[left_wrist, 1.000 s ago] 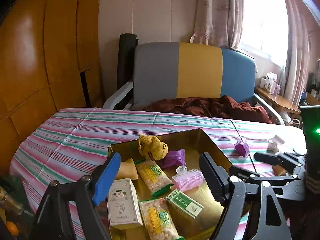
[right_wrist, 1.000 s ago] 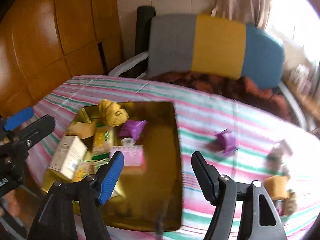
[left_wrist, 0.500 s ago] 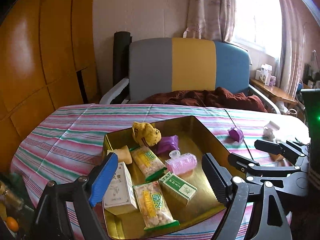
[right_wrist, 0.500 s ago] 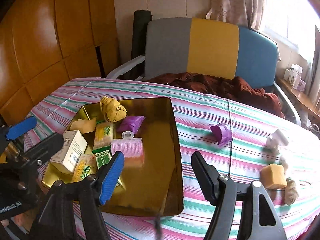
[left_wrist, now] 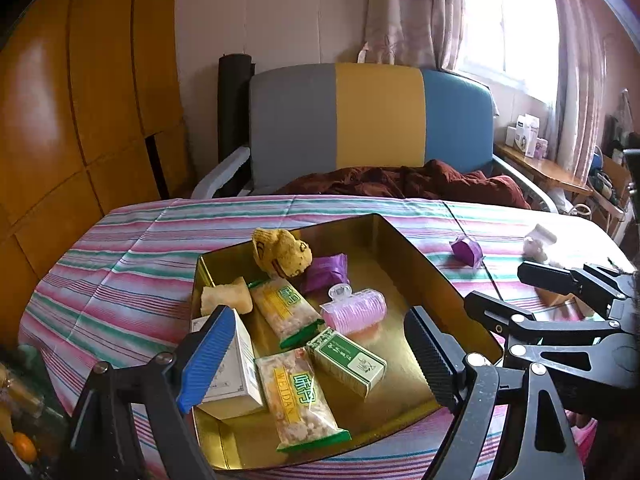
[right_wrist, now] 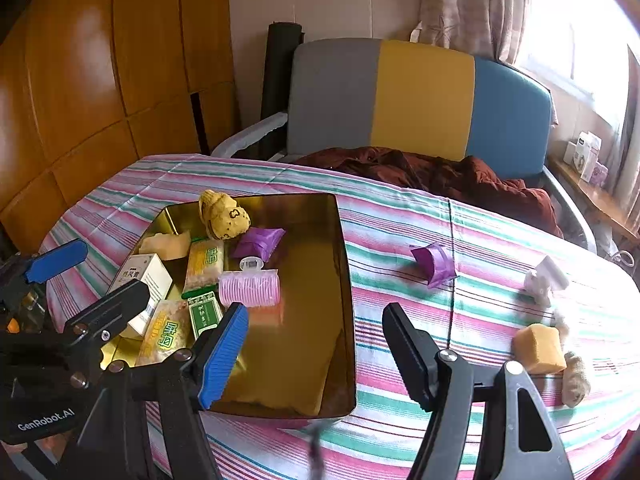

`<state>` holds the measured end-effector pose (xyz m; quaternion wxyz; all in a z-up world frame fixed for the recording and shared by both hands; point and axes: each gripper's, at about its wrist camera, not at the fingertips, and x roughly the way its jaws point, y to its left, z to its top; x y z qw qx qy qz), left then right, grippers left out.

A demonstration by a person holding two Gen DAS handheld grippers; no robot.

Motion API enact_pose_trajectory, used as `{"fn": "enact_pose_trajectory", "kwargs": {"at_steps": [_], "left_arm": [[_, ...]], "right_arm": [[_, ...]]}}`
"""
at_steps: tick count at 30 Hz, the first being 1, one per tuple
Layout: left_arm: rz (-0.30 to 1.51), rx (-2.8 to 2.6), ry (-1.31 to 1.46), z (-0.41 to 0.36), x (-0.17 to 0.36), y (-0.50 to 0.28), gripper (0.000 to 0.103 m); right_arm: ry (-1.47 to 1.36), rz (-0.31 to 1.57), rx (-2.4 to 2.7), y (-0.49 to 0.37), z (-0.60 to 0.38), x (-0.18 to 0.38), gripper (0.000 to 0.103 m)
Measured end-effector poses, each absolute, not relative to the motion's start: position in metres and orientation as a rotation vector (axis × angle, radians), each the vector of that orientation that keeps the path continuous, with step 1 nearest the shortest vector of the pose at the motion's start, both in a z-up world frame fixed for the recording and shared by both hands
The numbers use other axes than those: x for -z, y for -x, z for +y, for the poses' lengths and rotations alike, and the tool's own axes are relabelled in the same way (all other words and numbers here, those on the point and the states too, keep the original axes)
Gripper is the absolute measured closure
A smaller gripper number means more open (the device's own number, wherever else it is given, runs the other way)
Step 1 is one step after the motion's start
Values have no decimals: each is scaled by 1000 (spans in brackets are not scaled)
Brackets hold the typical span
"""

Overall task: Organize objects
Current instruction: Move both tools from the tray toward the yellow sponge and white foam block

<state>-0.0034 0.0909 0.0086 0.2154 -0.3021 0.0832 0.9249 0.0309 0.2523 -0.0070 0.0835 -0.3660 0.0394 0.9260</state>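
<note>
A gold tray (left_wrist: 420,264) on the striped tablecloth holds a yellow plush toy (left_wrist: 282,252), a purple packet (left_wrist: 326,274), a pink hair roller (left_wrist: 356,312), a green box (left_wrist: 346,362), a white box (left_wrist: 236,368), two snack packs (left_wrist: 298,392) and a beige sponge (left_wrist: 226,300). My left gripper (left_wrist: 316,356) hovers open over the tray's near end with nothing between its fingers. My right gripper (right_wrist: 316,354) stands open and empty above the tray's (right_wrist: 344,280) near right corner. On the cloth to the right lie another purple packet (right_wrist: 434,264), a white item (right_wrist: 544,280) and a yellow sponge block (right_wrist: 538,348).
A grey, yellow and blue chair (right_wrist: 420,96) with a dark red cloth (right_wrist: 440,172) stands behind the table. Wooden panels (left_wrist: 80,120) fill the left side. A small beige thing (right_wrist: 576,380) lies by the sponge block. A side shelf with boxes (left_wrist: 528,140) is at the far right.
The left gripper has drawn back and sunk a little, so more of the tray shows, and its jaws stand slightly wider. The right gripper shifted a little and its view has gone from blurred to sharp.
</note>
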Motion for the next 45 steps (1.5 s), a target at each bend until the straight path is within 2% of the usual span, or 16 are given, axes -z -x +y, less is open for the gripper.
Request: {"fn": "enact_pose_trajectory", "kwargs": {"at_steps": [15, 39, 42, 45], "left_arm": [[289, -2509, 848, 108, -2, -3, 16], [417, -2428, 857, 146, 6, -9, 16], [441, -2414, 851, 154, 6, -8, 16], [460, -2398, 848, 165, 6, -8, 16]], "right_arm": [[1103, 200, -2708, -41, 288, 13, 32], [953, 368, -2418, -76, 457, 4, 32], [927, 432, -2367, -85, 489, 10, 32], [892, 609, -2299, -99, 520, 24, 32]]}}
